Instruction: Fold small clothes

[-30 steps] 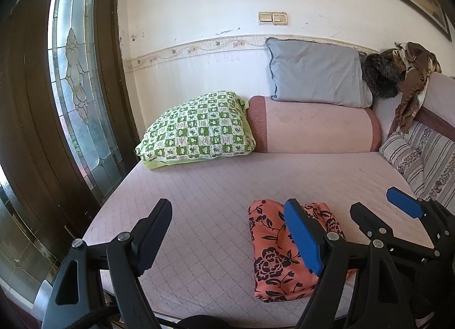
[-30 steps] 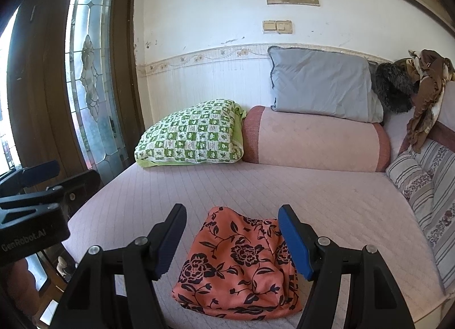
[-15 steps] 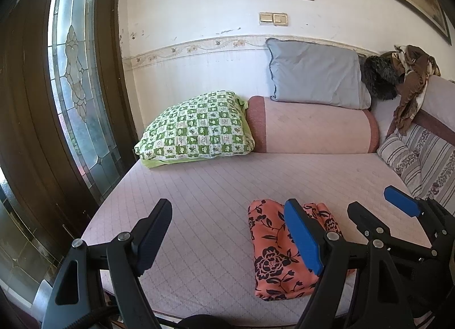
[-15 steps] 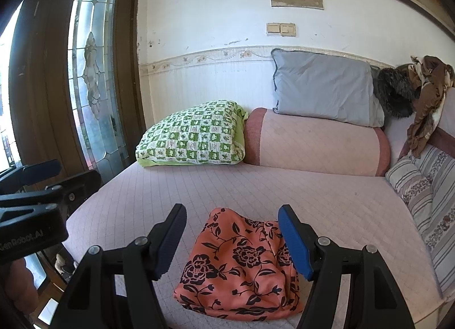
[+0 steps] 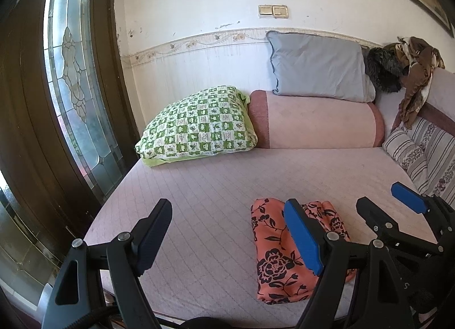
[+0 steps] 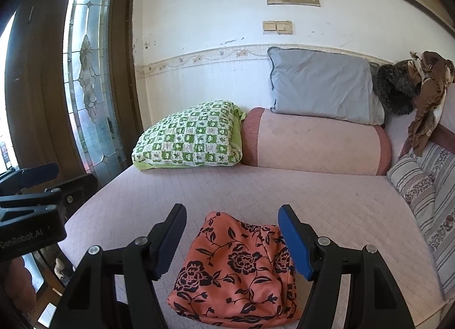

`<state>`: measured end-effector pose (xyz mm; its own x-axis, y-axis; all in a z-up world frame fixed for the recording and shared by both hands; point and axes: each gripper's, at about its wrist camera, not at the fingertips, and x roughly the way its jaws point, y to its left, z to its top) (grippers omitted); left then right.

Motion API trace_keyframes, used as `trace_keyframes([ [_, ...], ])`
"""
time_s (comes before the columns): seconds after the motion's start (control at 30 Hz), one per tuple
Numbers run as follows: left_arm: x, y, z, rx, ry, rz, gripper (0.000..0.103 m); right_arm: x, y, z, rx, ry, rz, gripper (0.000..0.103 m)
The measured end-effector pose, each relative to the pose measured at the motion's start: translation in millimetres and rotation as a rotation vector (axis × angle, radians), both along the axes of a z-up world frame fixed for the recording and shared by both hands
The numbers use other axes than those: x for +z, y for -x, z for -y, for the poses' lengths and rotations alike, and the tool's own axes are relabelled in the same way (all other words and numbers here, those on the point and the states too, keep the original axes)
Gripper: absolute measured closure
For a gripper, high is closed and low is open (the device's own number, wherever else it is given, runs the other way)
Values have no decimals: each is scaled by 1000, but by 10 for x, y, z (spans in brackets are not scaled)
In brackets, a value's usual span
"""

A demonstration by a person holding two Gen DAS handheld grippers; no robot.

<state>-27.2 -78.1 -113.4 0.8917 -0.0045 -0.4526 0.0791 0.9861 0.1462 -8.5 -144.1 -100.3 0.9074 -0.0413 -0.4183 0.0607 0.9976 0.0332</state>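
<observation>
The left gripper (image 5: 227,235) gapes wide over bare bed (image 5: 216,186), holding nothing. To its right, the folded cloth (image 6: 239,269) lies near the bed's front edge, framed by the wide, empty right gripper (image 6: 231,240).

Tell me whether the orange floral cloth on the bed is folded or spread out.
Folded. The orange cloth with black flowers lies as a compact, thick rectangle with doubled layers at its edges on the pink quilted bed; neither gripper touches it.

Folded orange floral cloth (image 6: 239,269) lying on the pink bed (image 6: 327,203), right gripper (image 6: 231,240) above its near part with fingers (image 6: 293,240) spread wide either side, left gripper (image 6: 31,186) off its left, green checked pillow (image 6: 187,138) beyond it
</observation>
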Motion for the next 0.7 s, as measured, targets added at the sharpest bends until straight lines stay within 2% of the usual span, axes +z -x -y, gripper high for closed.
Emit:
trace_keyframes([
  [0.4,17,127,-22,-5,1,6,22,-6,99,-7,-7,9,3,32],
  [0.7,109,326,2,-36,7,36,22,100,304,-19,-23,11,33,32],
])
